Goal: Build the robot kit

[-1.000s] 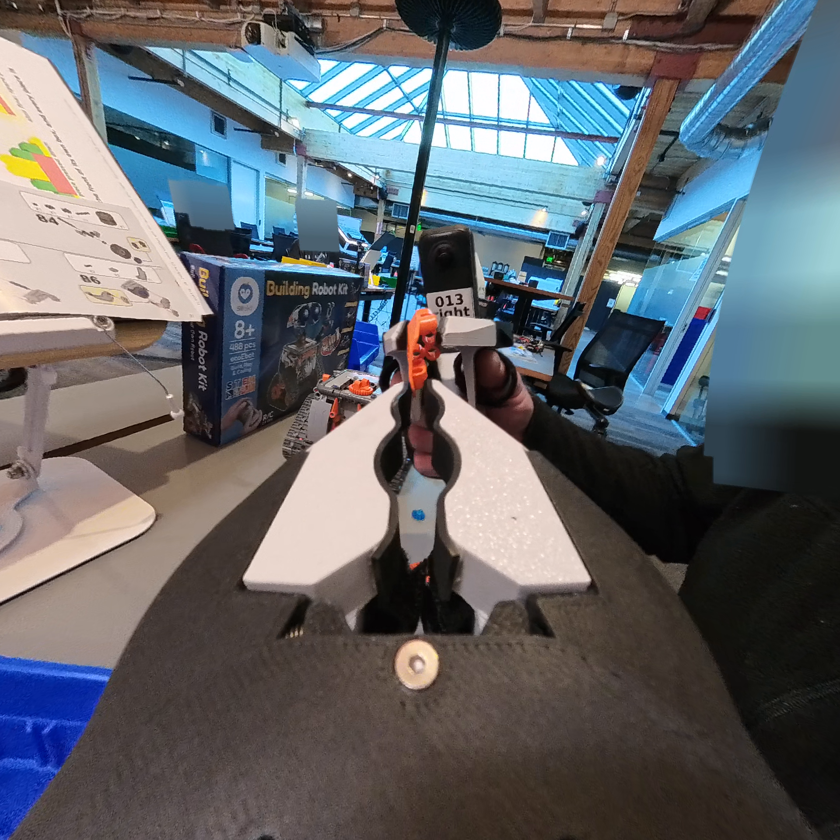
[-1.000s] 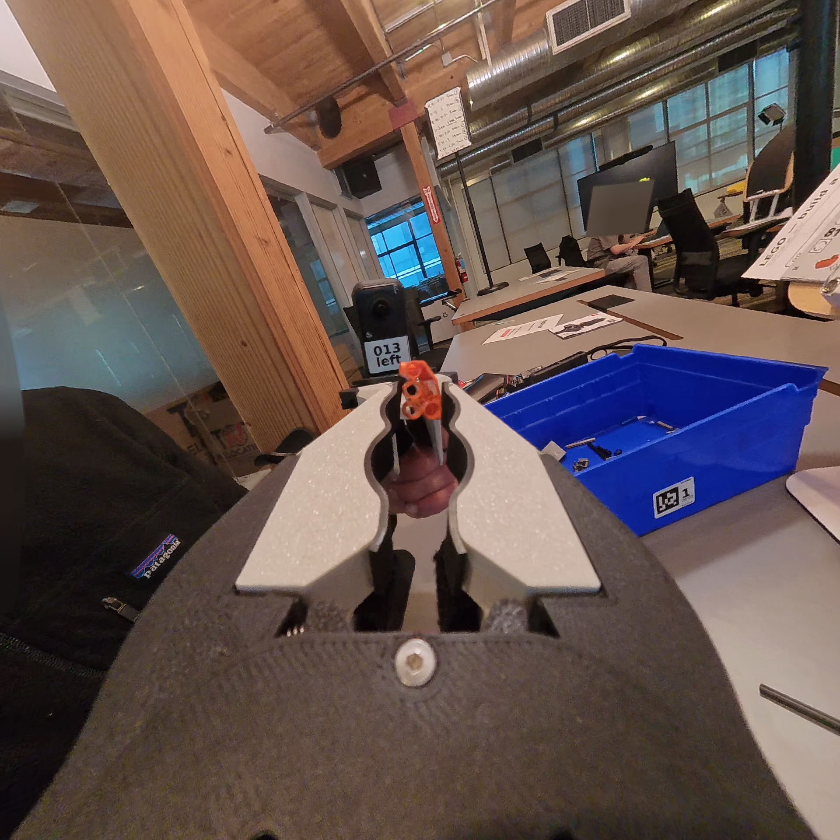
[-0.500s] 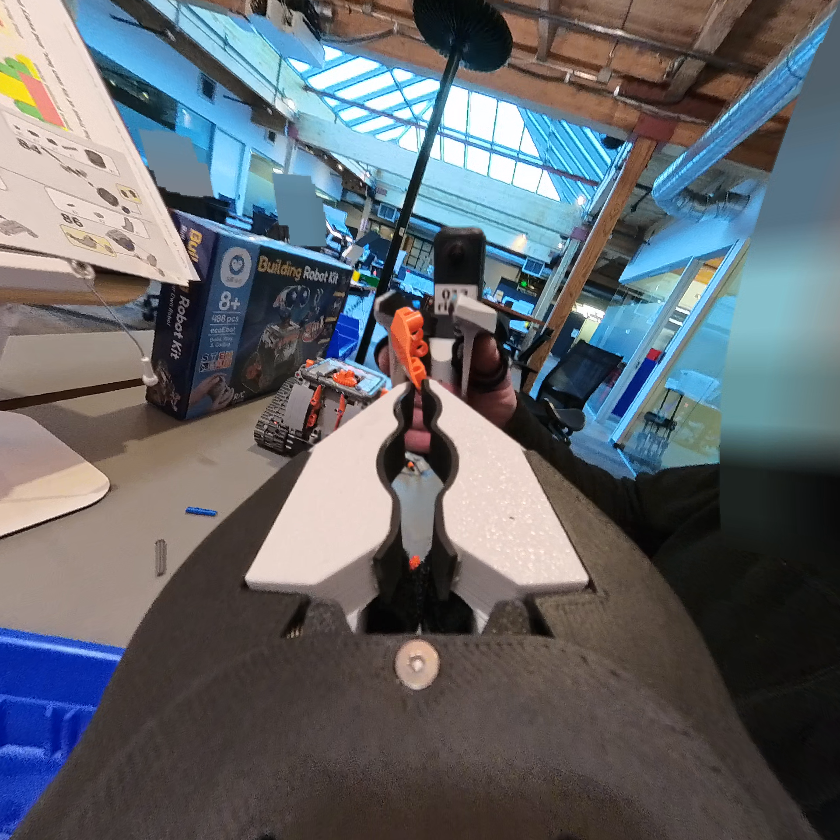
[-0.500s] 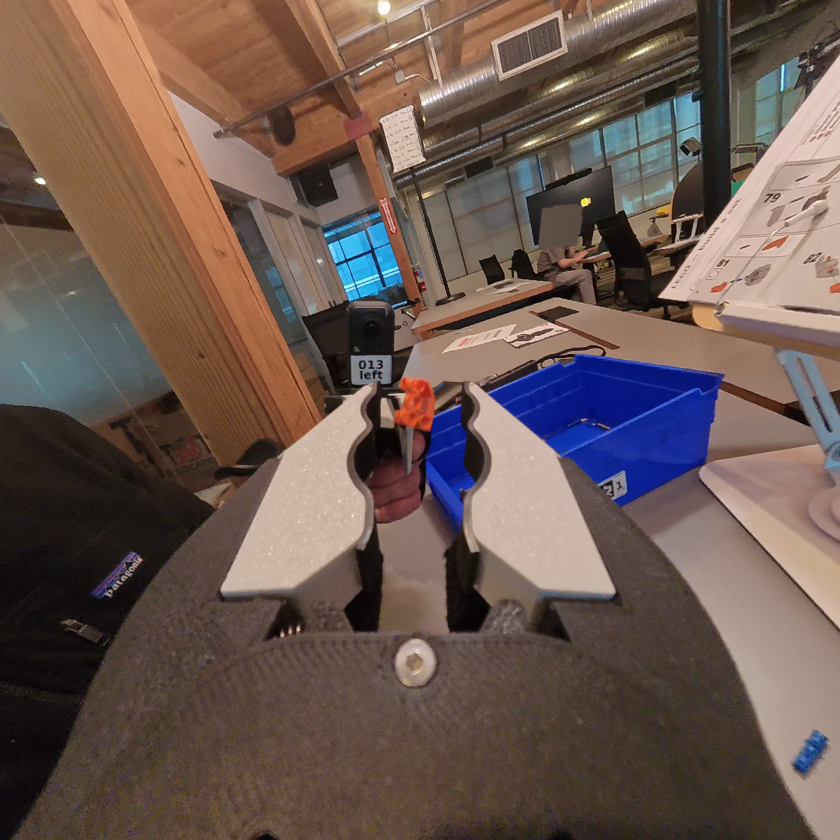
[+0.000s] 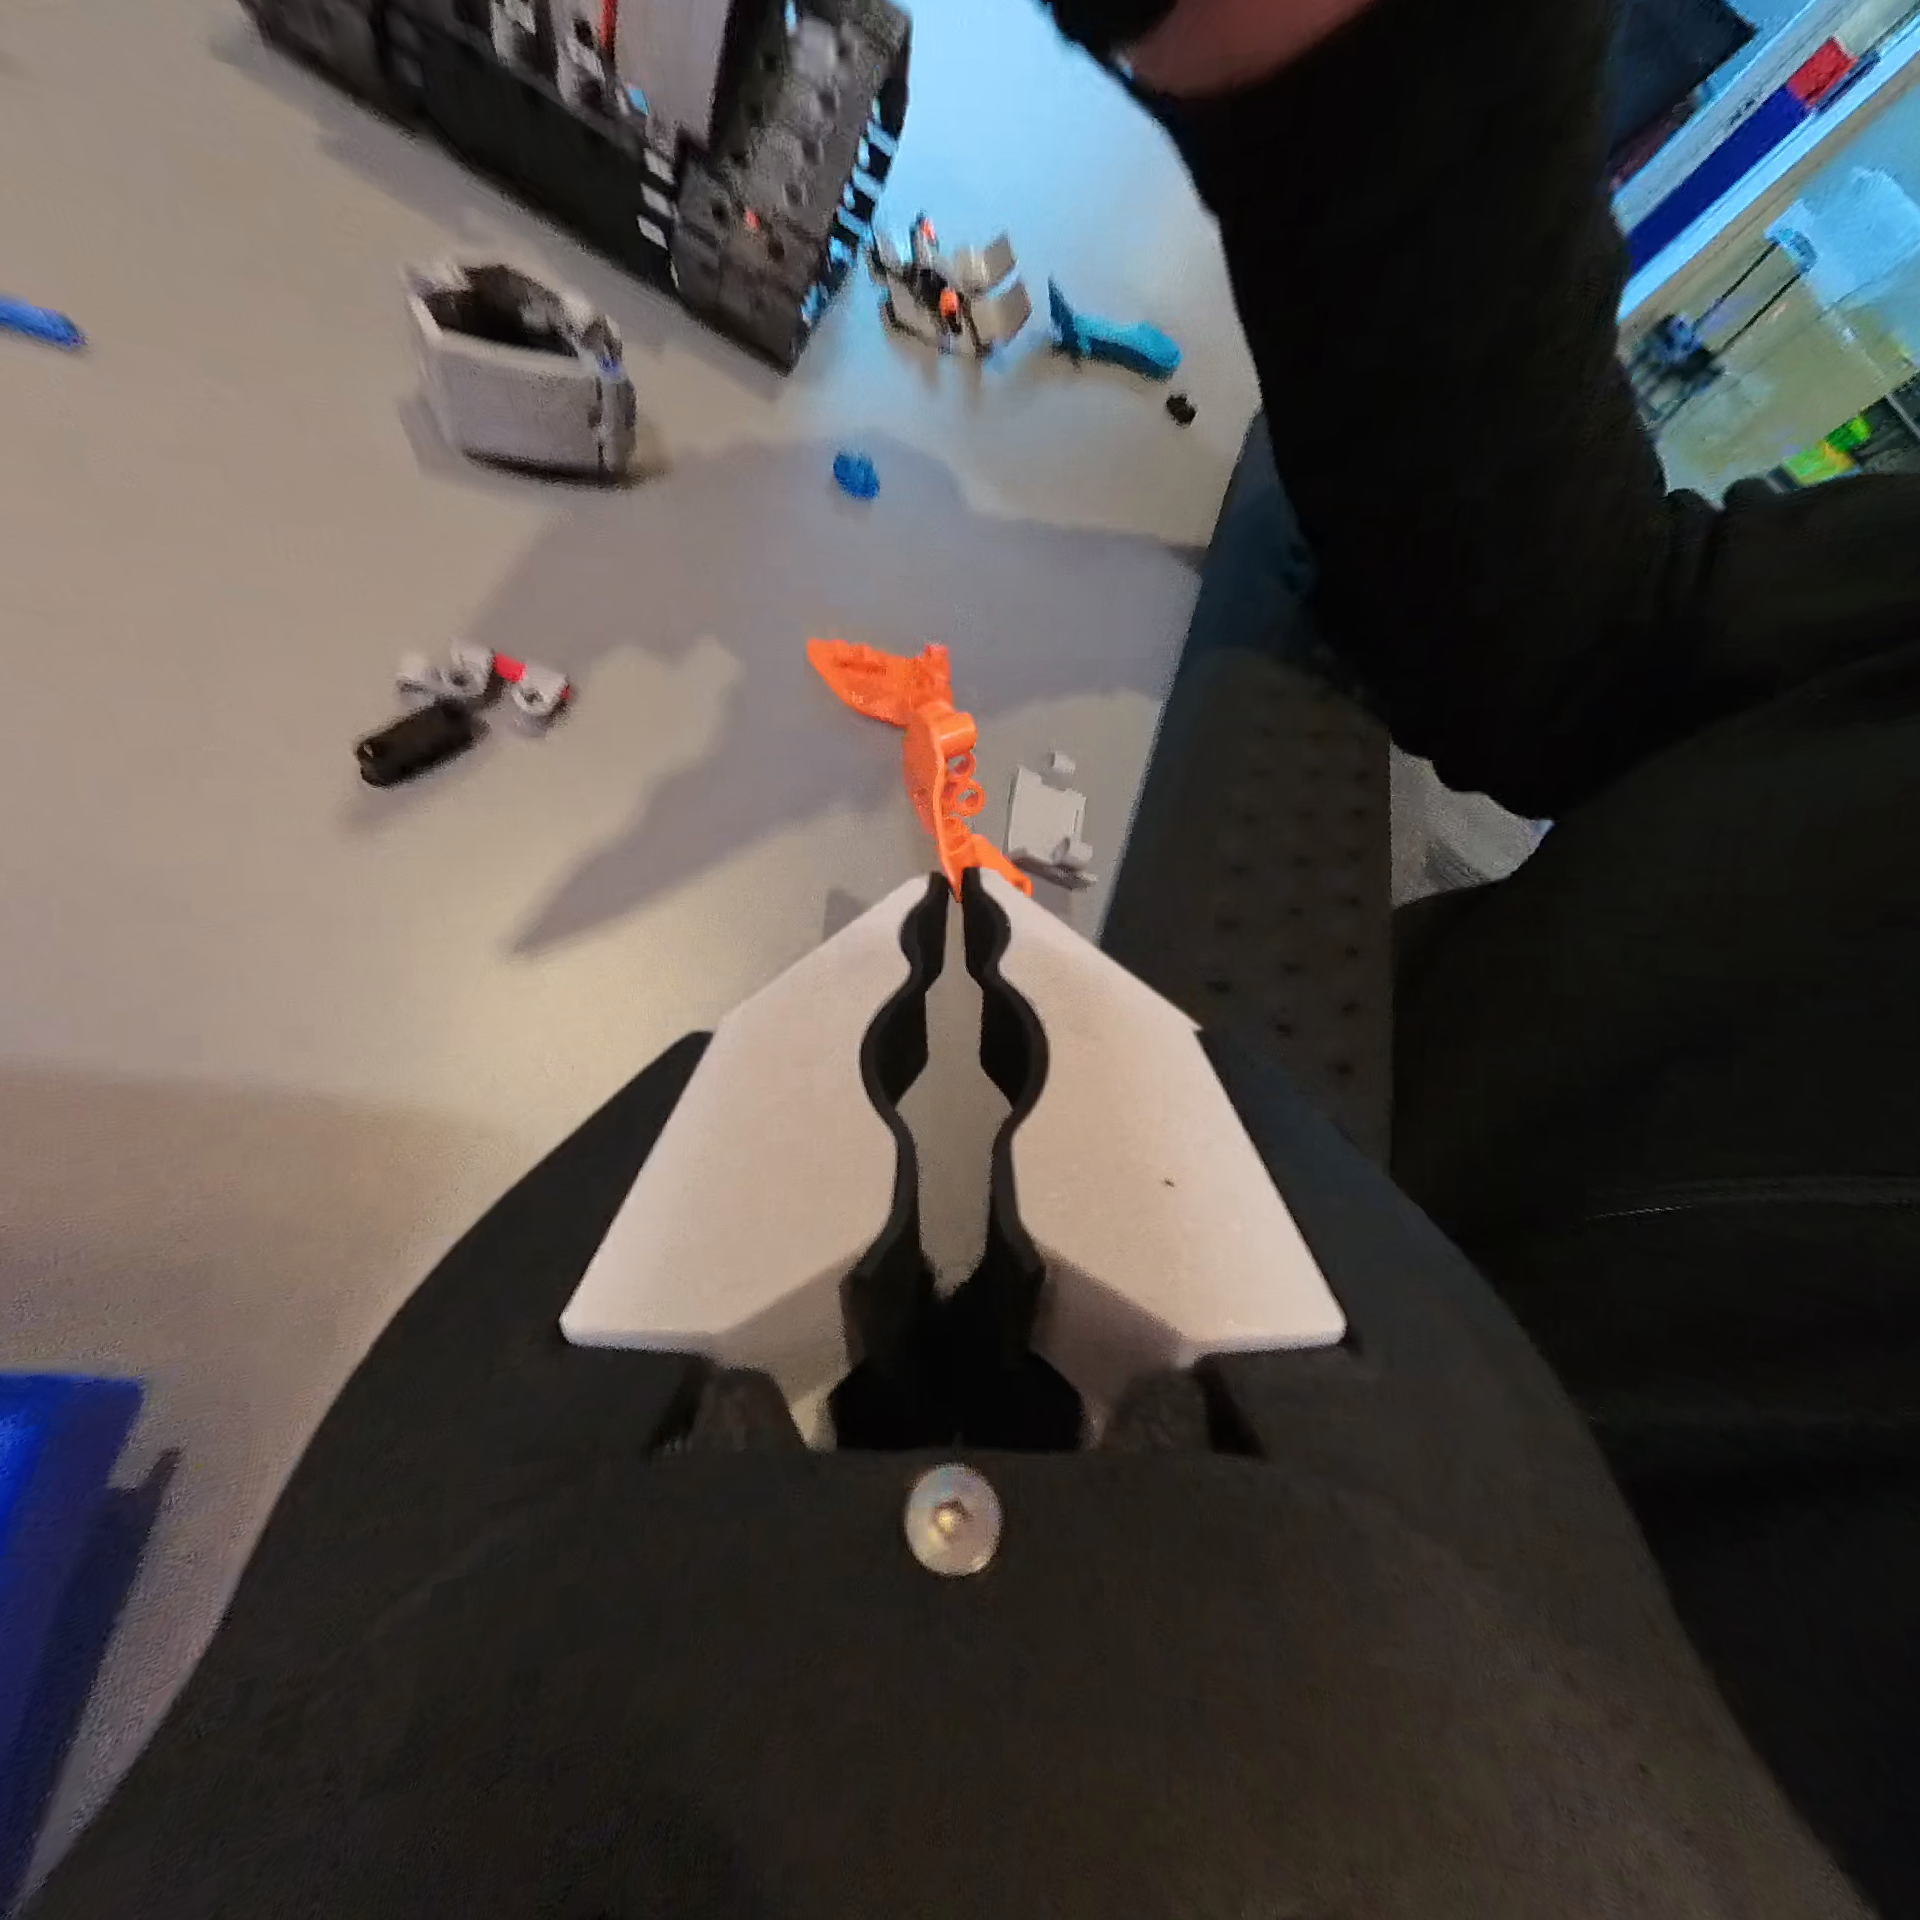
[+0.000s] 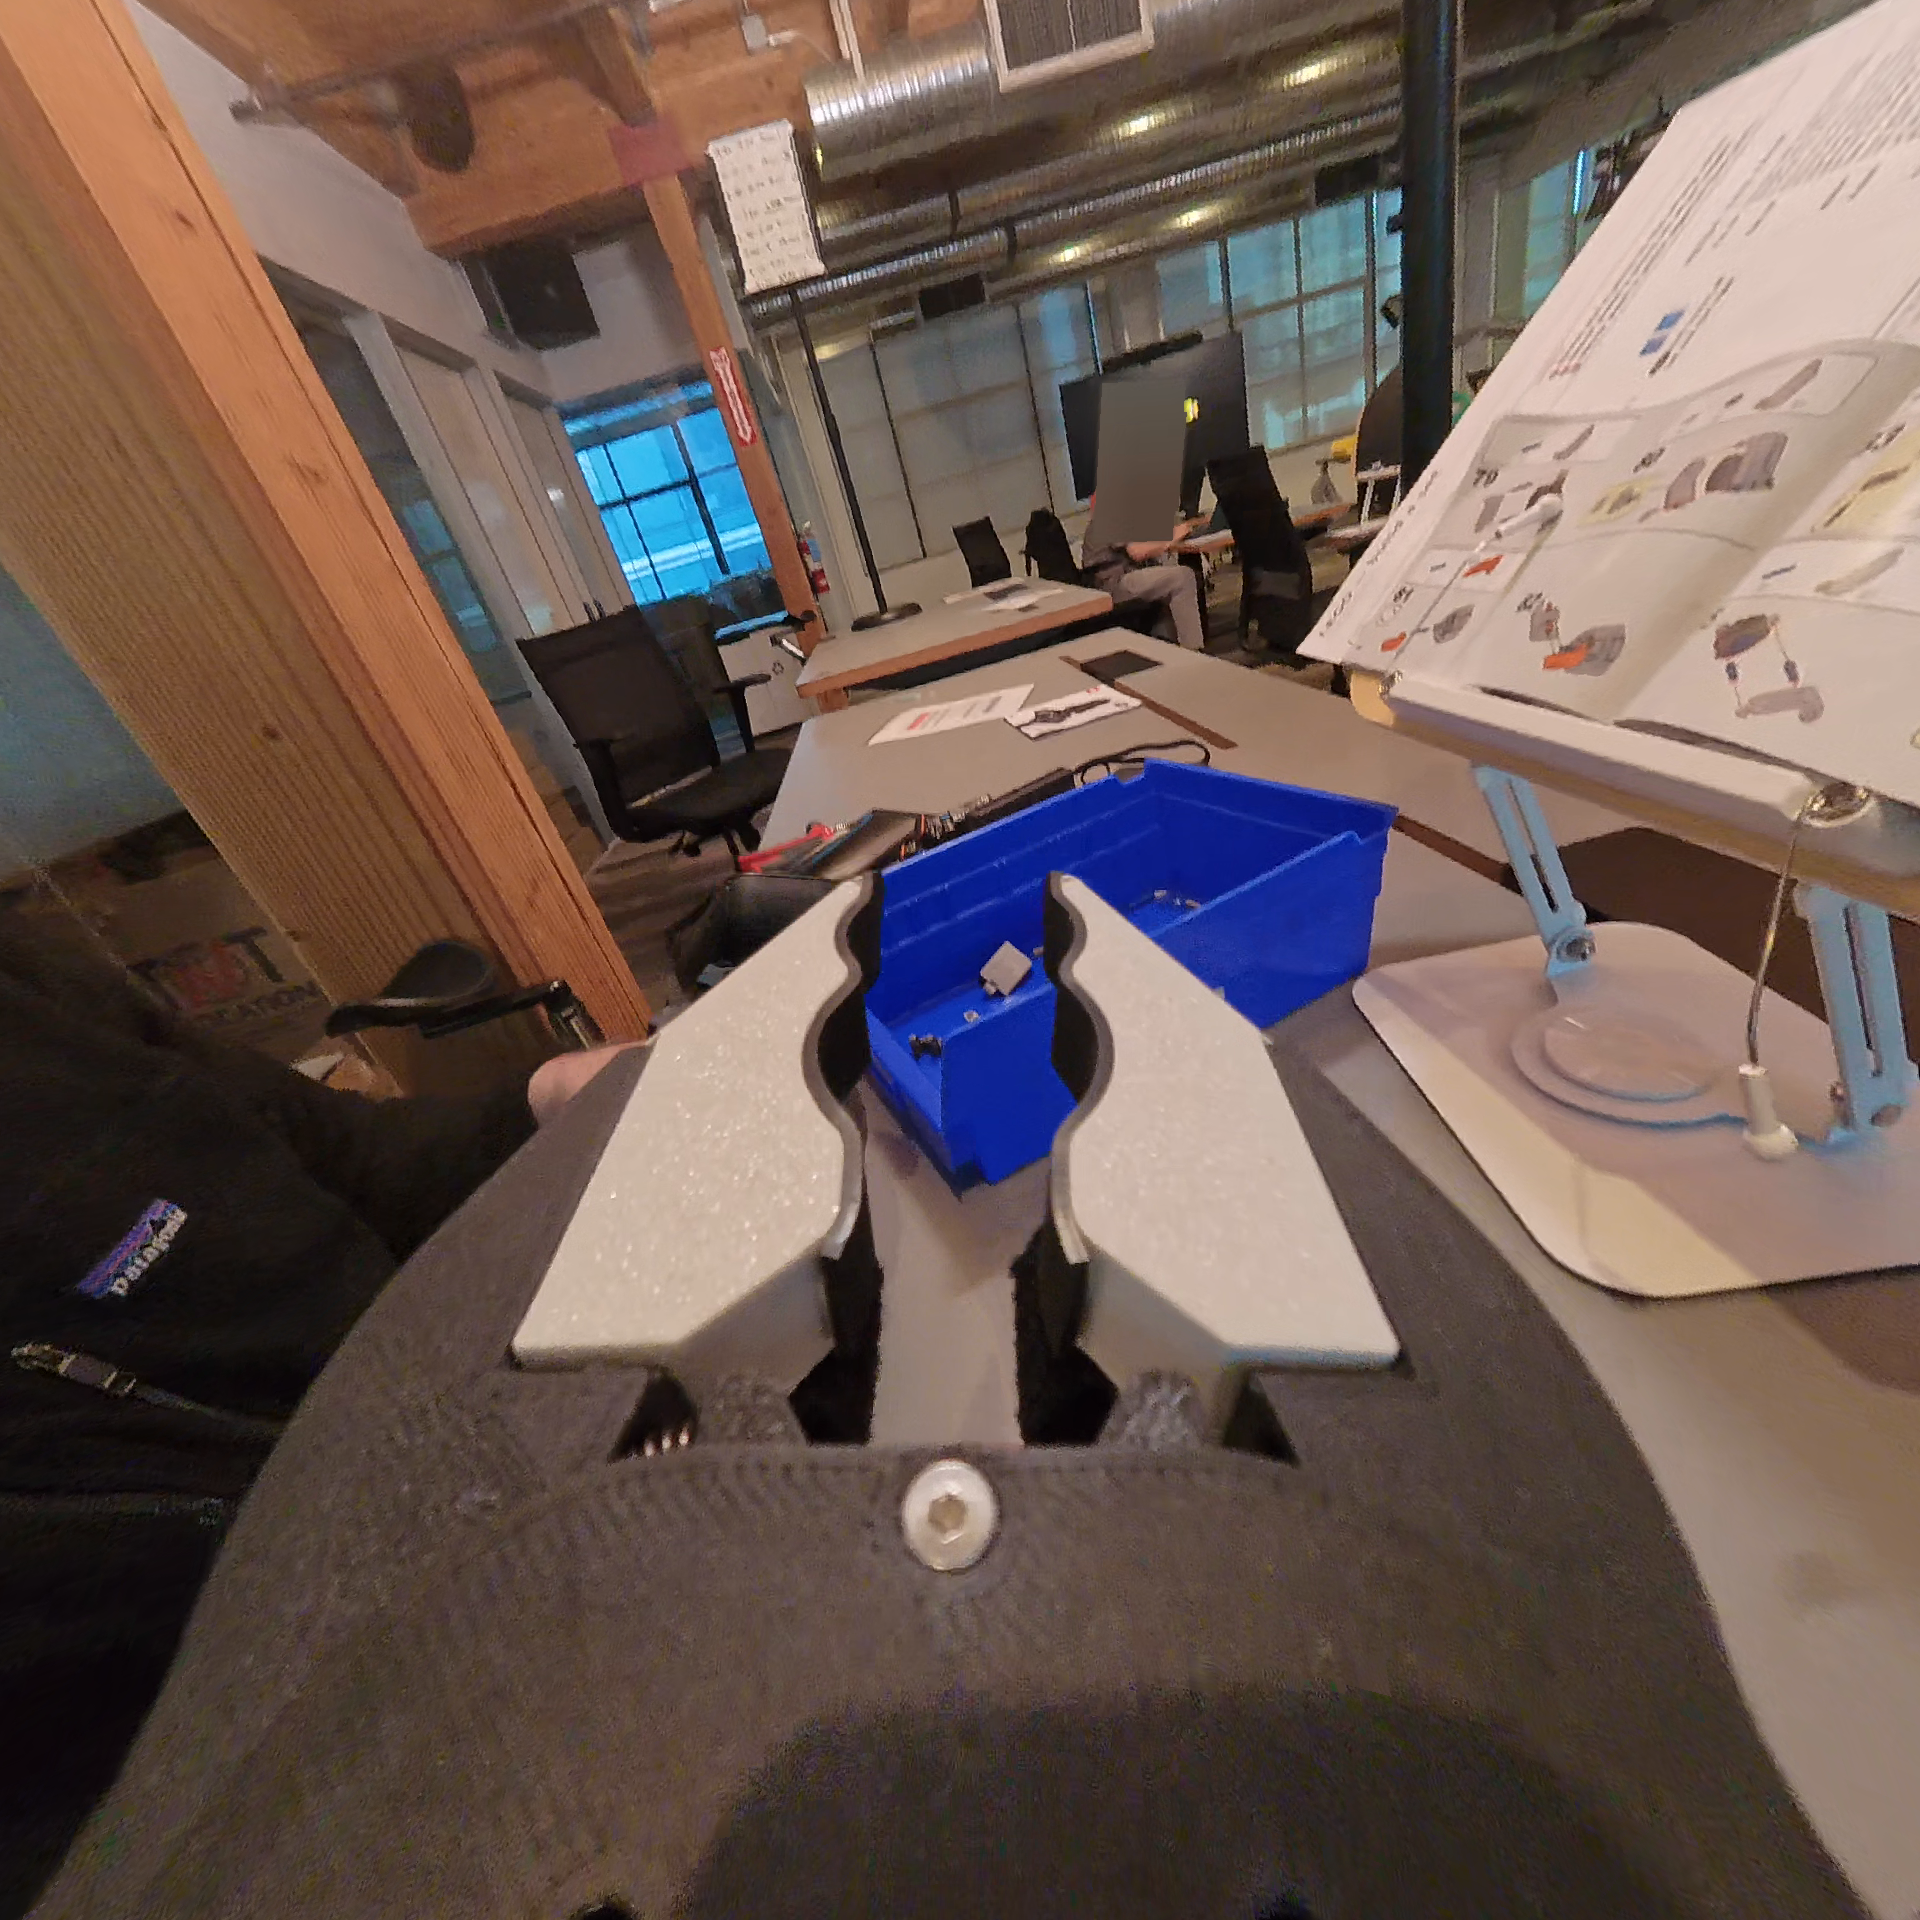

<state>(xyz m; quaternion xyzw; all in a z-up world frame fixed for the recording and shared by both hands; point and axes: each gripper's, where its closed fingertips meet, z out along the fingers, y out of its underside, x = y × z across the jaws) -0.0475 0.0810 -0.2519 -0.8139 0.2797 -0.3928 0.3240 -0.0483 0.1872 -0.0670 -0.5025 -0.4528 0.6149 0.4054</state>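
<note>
My left gripper (image 5: 954, 883) is shut on one end of an orange toy building piece (image 5: 948, 781) and points down at the grey table (image 5: 260, 935). A second orange curved piece (image 5: 878, 677) lies on the table just beyond it, touching or close to the held one. A small grey piece (image 5: 1047, 823) lies to the right by the table edge. My right gripper (image 6: 961, 894) is open and empty, pointing toward a blue bin (image 6: 1195, 883) holding a few small parts.
In the left wrist view, a grey box-like part (image 5: 520, 384), a dark tracked model (image 5: 665, 156), a black and grey part cluster (image 5: 457, 707) and small blue pieces (image 5: 855, 476) lie on the table. A person's dark sleeve (image 5: 1455, 364) is at right. A booklet stand (image 6: 1662, 1039) is right of the bin. The grippers' ends are close to 20 centimetres from one another.
The right gripper opened, let go of the orange piece and swung toward the blue bin. The left gripper kept the piece and tilted down from level to face the table.
</note>
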